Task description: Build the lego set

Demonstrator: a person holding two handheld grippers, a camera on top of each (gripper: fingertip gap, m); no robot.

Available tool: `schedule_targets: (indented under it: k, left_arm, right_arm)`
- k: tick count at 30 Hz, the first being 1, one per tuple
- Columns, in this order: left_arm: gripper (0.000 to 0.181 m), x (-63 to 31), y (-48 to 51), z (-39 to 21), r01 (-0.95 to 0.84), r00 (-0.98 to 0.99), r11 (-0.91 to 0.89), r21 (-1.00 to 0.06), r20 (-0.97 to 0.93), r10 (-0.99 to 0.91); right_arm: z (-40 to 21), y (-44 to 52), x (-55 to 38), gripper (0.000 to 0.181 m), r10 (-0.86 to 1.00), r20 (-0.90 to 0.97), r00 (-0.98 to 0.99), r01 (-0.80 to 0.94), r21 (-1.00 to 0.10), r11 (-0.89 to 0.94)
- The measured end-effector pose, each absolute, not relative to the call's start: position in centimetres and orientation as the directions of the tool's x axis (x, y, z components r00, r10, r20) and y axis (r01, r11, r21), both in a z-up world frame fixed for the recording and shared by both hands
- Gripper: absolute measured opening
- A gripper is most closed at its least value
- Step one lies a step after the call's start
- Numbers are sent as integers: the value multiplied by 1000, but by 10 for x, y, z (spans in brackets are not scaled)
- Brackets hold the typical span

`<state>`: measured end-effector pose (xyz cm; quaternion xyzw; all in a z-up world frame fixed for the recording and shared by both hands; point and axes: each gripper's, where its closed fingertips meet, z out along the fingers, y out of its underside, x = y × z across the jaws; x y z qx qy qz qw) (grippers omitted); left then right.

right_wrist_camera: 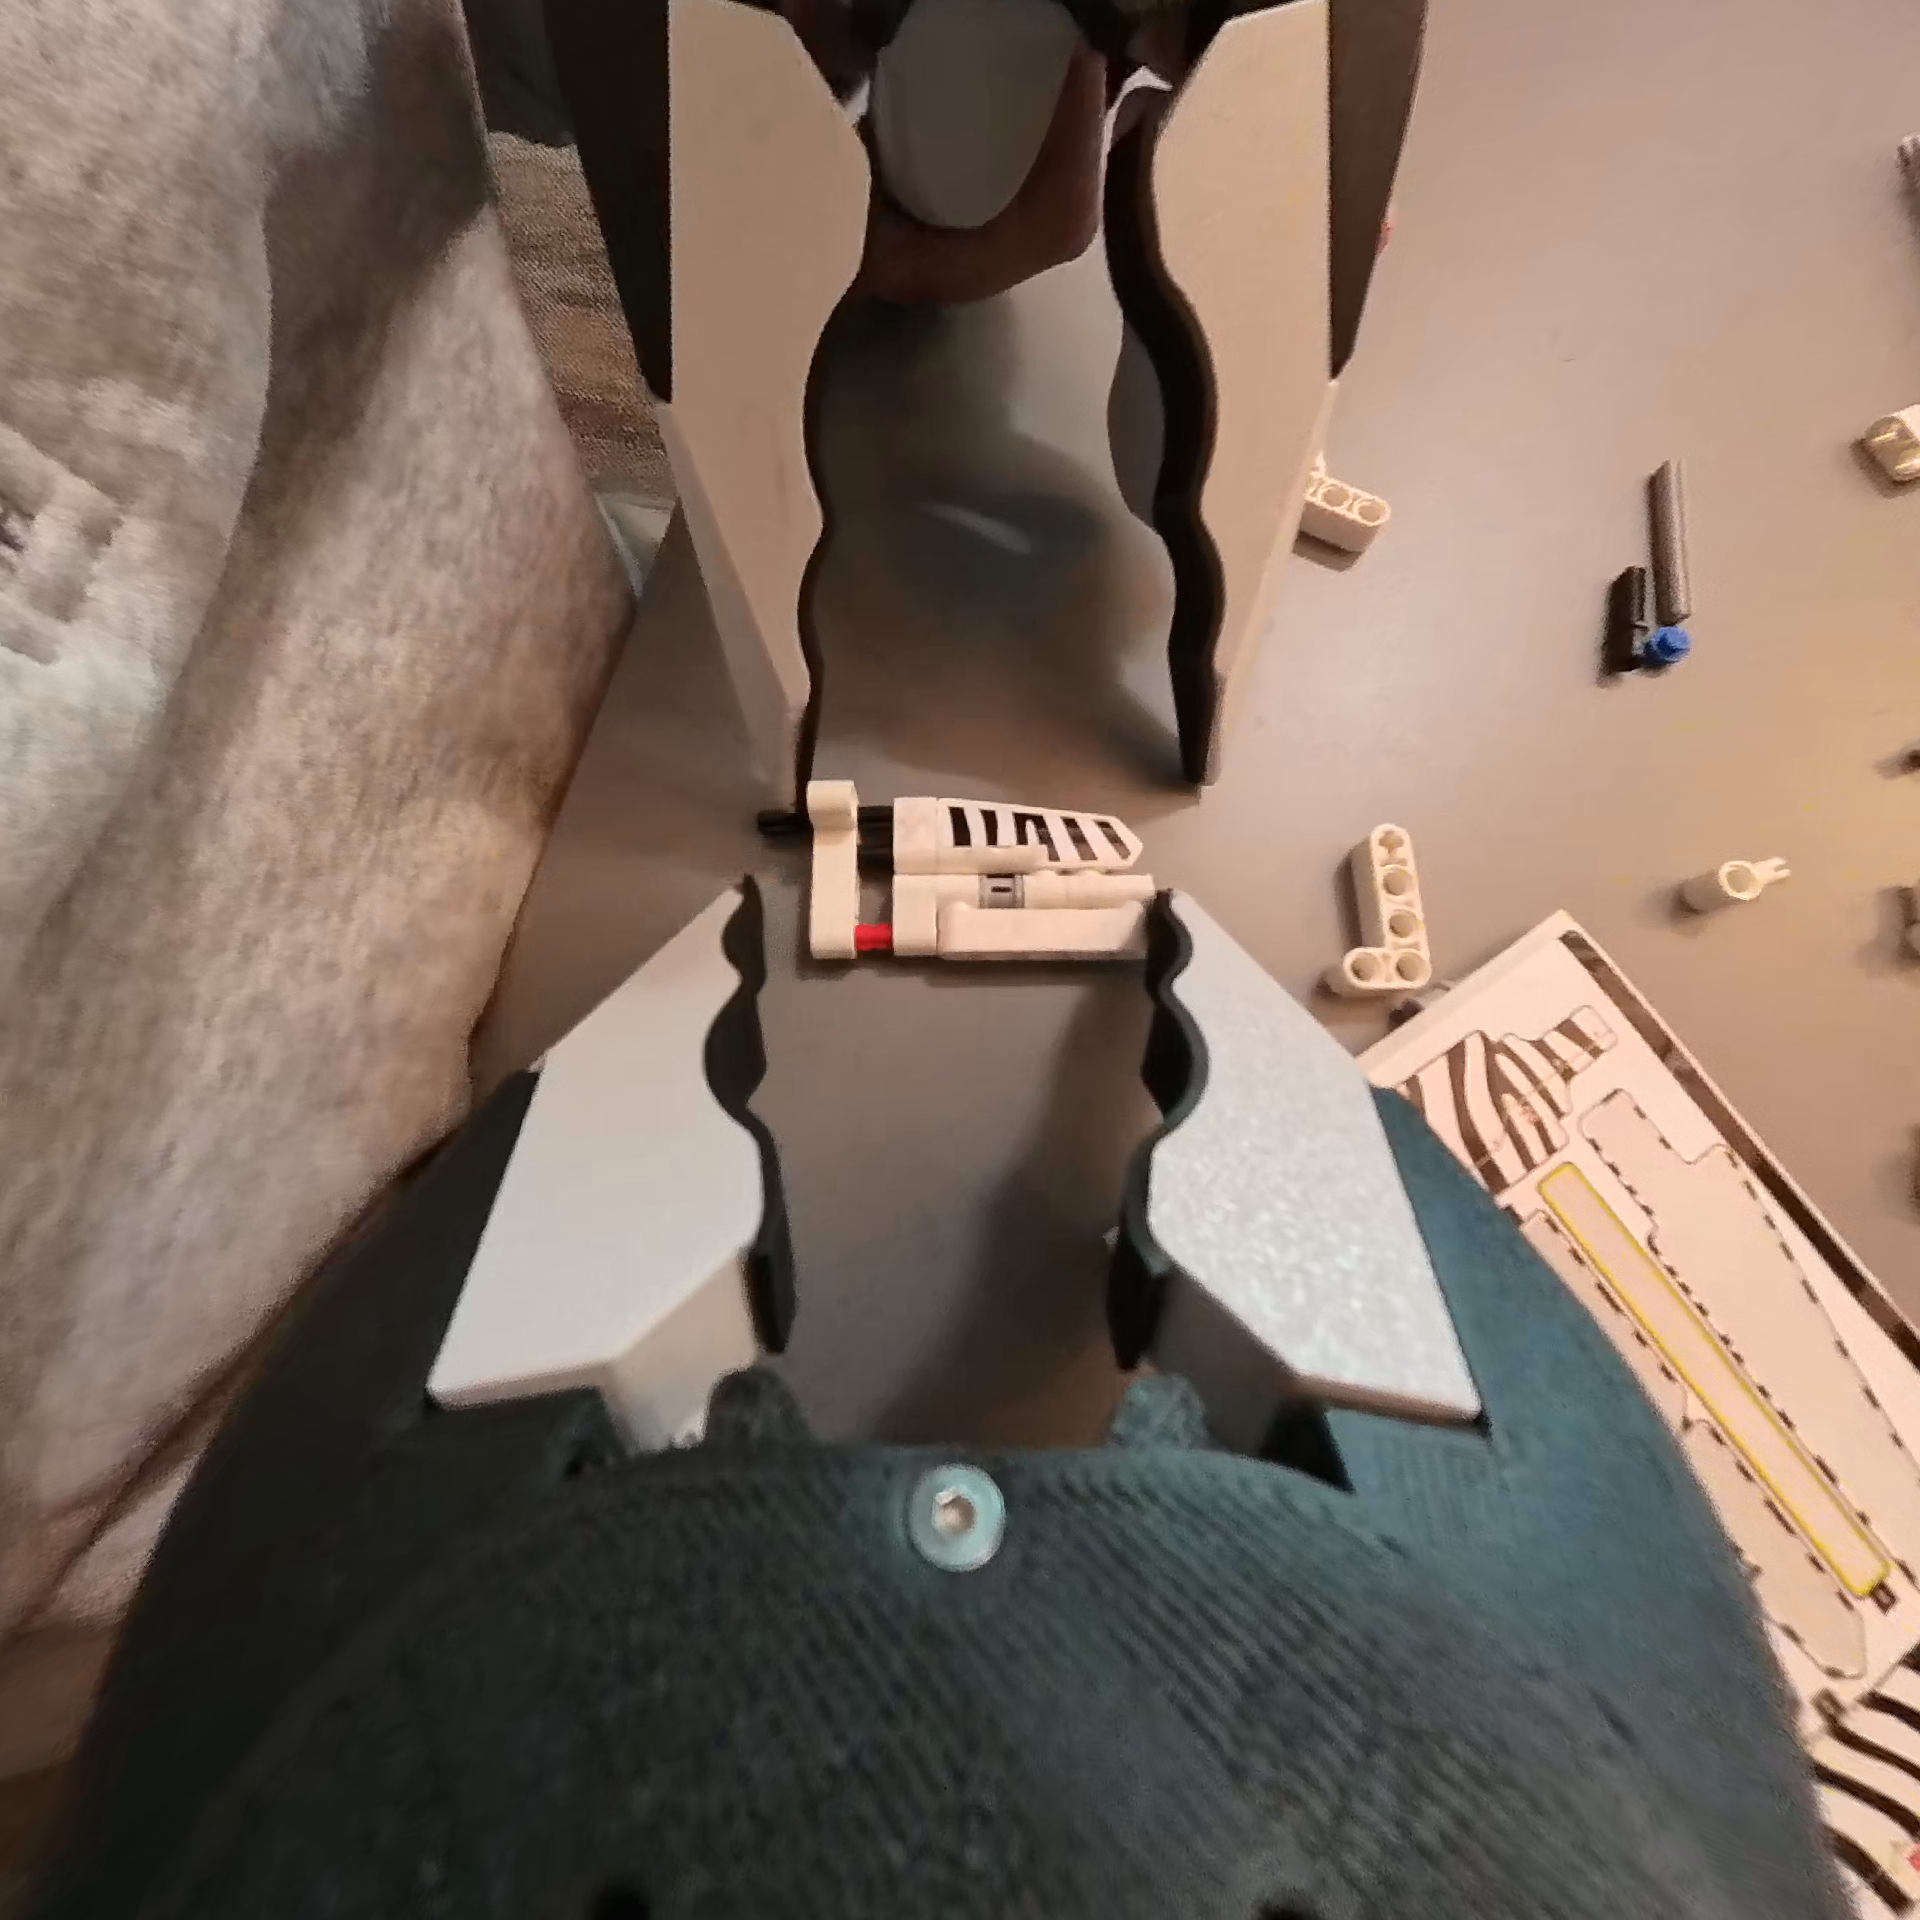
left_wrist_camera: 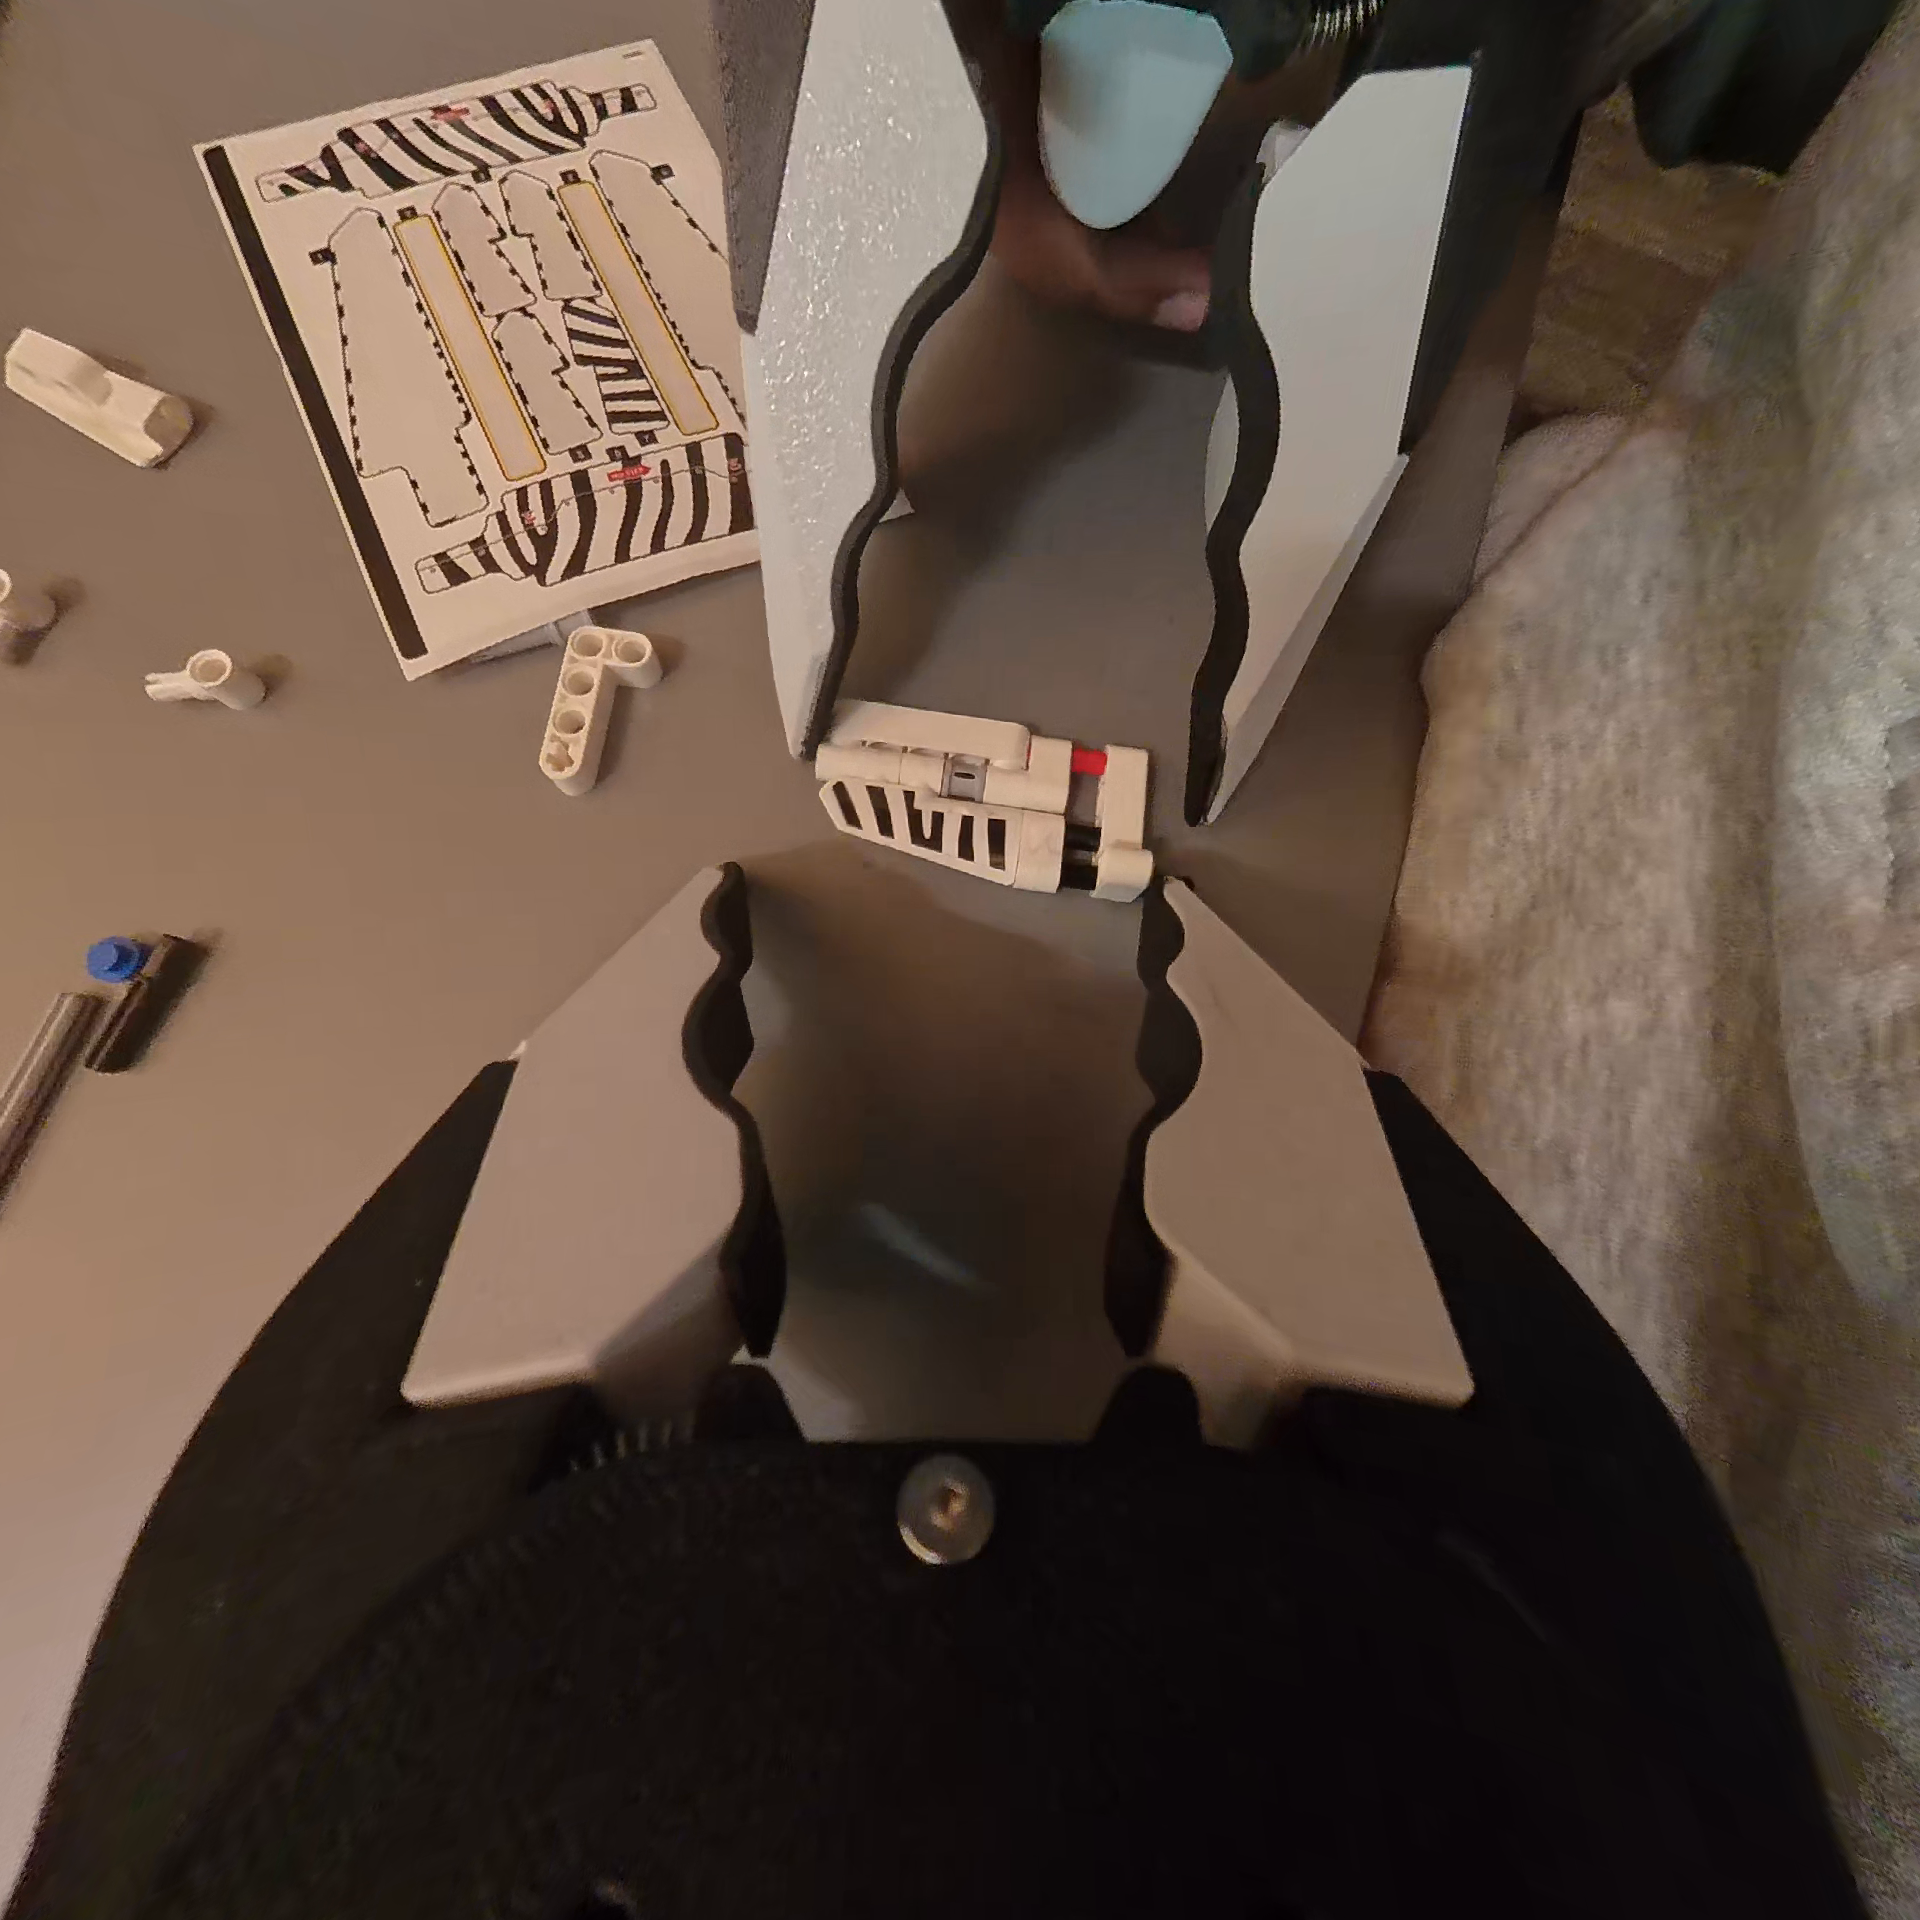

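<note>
We see two grippers facing off, both spread wide and empty: the left gripper (left_wrist_camera: 945,883) low in frame, the right gripper (left_wrist_camera: 1003,784) reaching down from the top. One sticker sheet (left_wrist_camera: 468,364) lies upper left. One white lego assembly (left_wrist_camera: 987,810) sits on the table (left_wrist_camera: 364,1039) at centre, between their tips. Left: one L-shaped beam (left_wrist_camera: 592,707).

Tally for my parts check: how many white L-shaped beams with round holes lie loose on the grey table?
1: a white L-shaped beam lies just below the sticker sheet, left of the striped white assembly. Others may be hidden behind the grippers.
</note>
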<state>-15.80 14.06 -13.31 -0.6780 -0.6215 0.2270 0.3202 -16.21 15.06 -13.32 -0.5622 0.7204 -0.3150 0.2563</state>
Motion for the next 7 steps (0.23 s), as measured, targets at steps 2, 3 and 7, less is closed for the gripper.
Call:
schedule_targets:
  k: [2,3,7]
  left_arm:
    - [76,-157,141,-133,697,135,-30,-716,90,987]
    - [76,-157,141,-133,697,140,-31,-716,93,986]
    - [71,-157,145,-133,692,199,-74,-718,92,976]
  right_arm:
    - [-133,151,-162,73,-970,-17,-241,-644,-745,173]
    - [-133,151,-162,72,-969,-20,-247,-638,-749,178]
    - [-132,150,-164,65,-966,-17,-258,-632,-753,182]
